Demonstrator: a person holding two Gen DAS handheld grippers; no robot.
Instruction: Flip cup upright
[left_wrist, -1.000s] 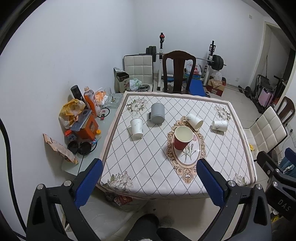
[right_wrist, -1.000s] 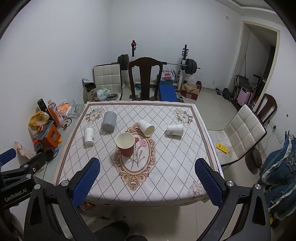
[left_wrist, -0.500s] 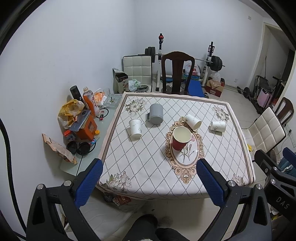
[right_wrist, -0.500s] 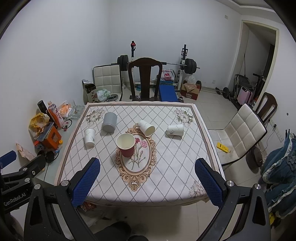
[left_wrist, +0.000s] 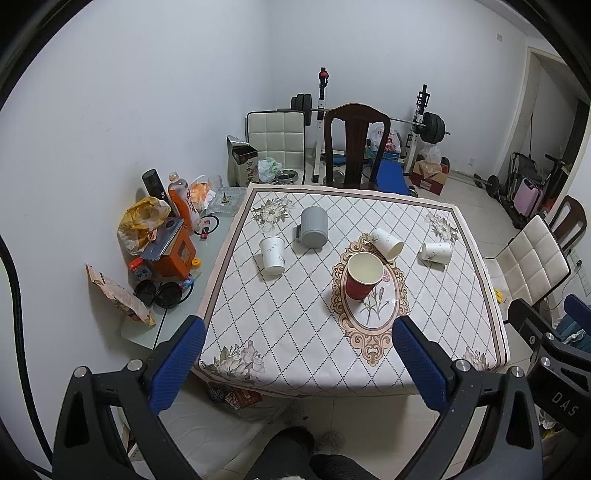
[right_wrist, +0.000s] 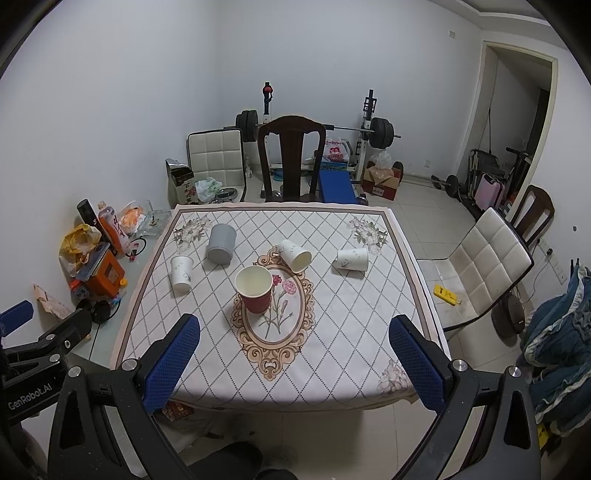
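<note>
A red paper cup (left_wrist: 362, 277) (right_wrist: 255, 290) stands upright near the middle of the patterned table (left_wrist: 303, 332) (right_wrist: 351, 332). Two white paper cups lie on their sides behind it, one near the centre (left_wrist: 388, 242) (right_wrist: 294, 255) and one to the right (left_wrist: 437, 252) (right_wrist: 352, 259). A white paper cup (left_wrist: 272, 256) (right_wrist: 181, 272) stands upside down at the left. A grey mug (left_wrist: 314, 230) (right_wrist: 221, 243) stands upside down behind it. My left gripper (left_wrist: 297, 365) and right gripper (right_wrist: 293, 363) are open and empty, held back from the table's near edge.
A cluttered side shelf (left_wrist: 162, 258) with bottles and bags runs along the table's left. A dark wooden chair (right_wrist: 291, 162) stands at the far side and a white padded chair (right_wrist: 487, 266) at the right. Gym gear stands by the back wall.
Both grippers have drawn slightly back from the table. Nothing on the table has moved.
</note>
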